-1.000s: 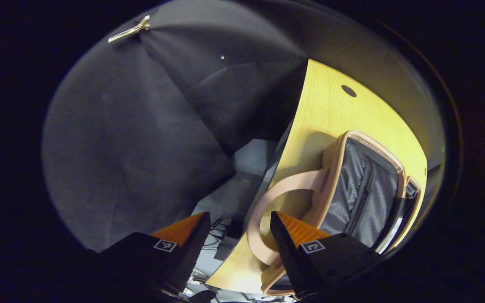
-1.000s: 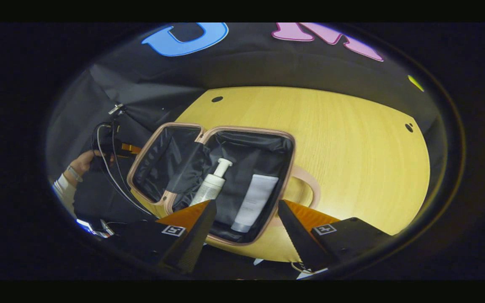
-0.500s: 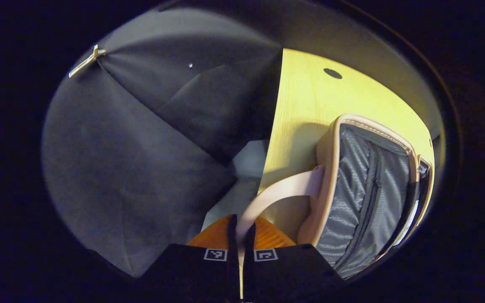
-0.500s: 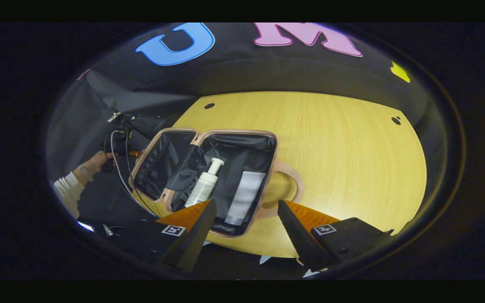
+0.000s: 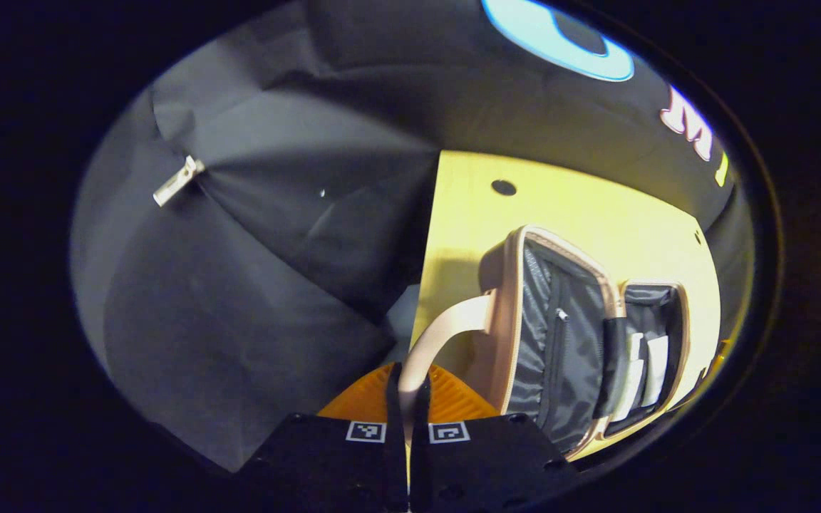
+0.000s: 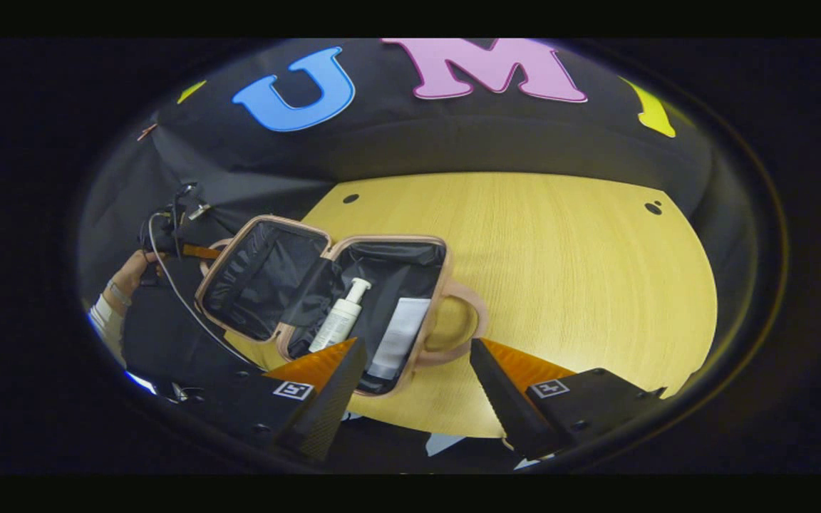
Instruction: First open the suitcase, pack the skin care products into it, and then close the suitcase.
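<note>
The pink suitcase (image 6: 382,239) lies open on the wooden table (image 6: 560,271). A white pump bottle (image 6: 339,320) and a white tube (image 6: 398,335) rest in its dark-lined right half. The lid half (image 6: 261,278) is tilted up off the table. In the left gripper view my left gripper (image 5: 405,370) is shut on the lid's pink loop handle (image 5: 442,331), beside the lid's grey lining (image 5: 546,335). In the right gripper view that left gripper (image 6: 175,246) shows at the lid's far side, held by a hand (image 6: 129,267). My right gripper (image 6: 416,343) hangs open above the near rim, holding nothing.
A second pink handle (image 6: 464,320) sticks out from the packed half toward the table's middle. Bare tabletop stretches right of the case. The table's left edge (image 5: 425,271) drops off close to the lid. Cables hang near the hand.
My left gripper went from open around the lid's handle to shut on it, and the lid has risen off the table. The right gripper has drawn back from the case.
</note>
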